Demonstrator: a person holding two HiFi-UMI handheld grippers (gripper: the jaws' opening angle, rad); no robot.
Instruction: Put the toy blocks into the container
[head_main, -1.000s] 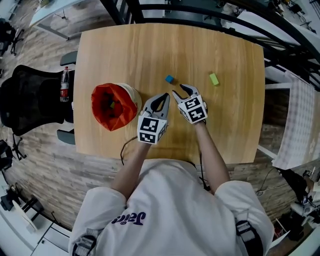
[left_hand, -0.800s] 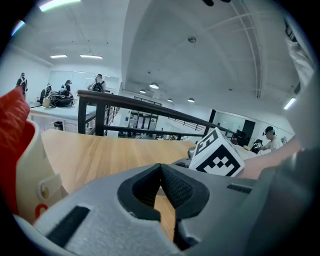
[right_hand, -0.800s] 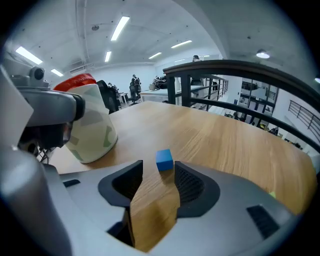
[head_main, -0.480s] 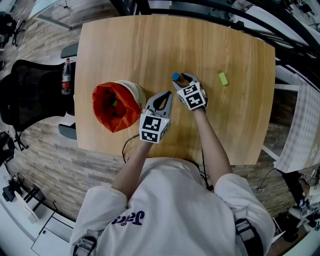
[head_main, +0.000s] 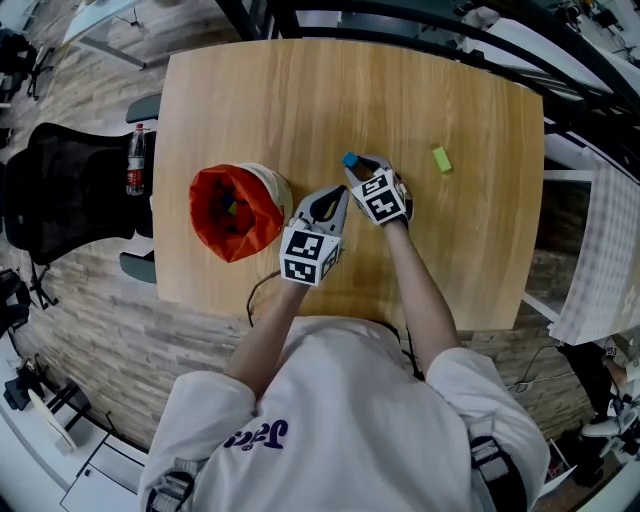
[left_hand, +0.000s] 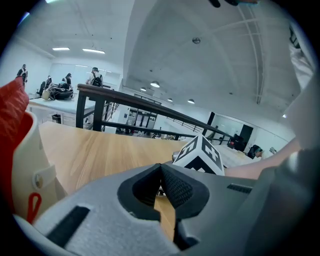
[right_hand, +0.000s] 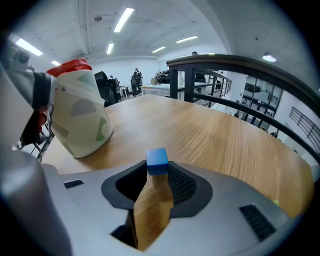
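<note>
The right gripper (right_hand: 158, 175) has its jaws drawn in on the blue block (right_hand: 157, 161); they have just been closing, and the block now sits pinched between the very tips, with both pads against its sides; below the tips the bare wood of the table (head_main: 300, 90) shows through the narrow wedge that stays open between the jaws; the block's underside appears to be at the tabletop, though no view makes that certain.

The left gripper (left_hand: 161, 169) has its jaws closed, tips meeting, with nothing between them; it is held just beside the right one, on the side nearer the person, and the right gripper's marker cube fills the space right beyond its tips.

Outward from there, the container (head_main: 232, 210) stands on the table to the left of both grippers, near the left gripper but apart from it; it is a cream tub, upright, with a red liner folded over its rim; a small green piece shows inside it; in the right gripper view it stands off to the left, well clear of the blue block.

A green block (head_main: 441, 159) lies alone on the table to the right of the right gripper, apart from it; beyond the table's left edge is a black chair (head_main: 70, 195) with a bottle (head_main: 135, 162) upright beside it.
</note>
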